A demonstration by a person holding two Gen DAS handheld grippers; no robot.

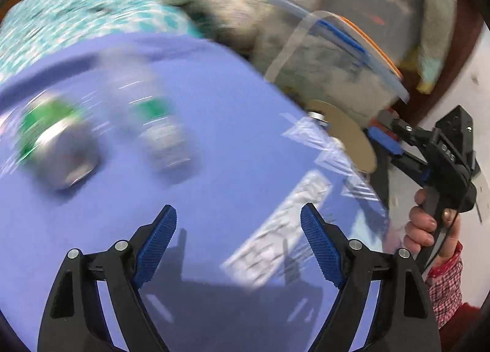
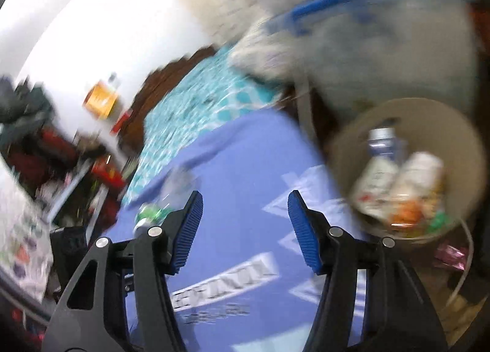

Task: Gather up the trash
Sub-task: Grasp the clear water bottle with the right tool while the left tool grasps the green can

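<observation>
In the left wrist view, a blurred silver can with a green label and a clear plastic bottle with a green band lie on the purple cloth. My left gripper hovers open over bare cloth in front of them, nothing between its blue pads. At the cloth's right edge stands a beige bin holding bottles, a can and wrappers. My right gripper is open and empty over the cloth, left of the bin. In the left wrist view, a hand holds the right gripper by the bin's rim.
A white printed patch marks the cloth near my left gripper. Behind the cloth lie a teal patterned spread and clear storage tubs with blue and orange lids. A cluttered shelf stands at the far left.
</observation>
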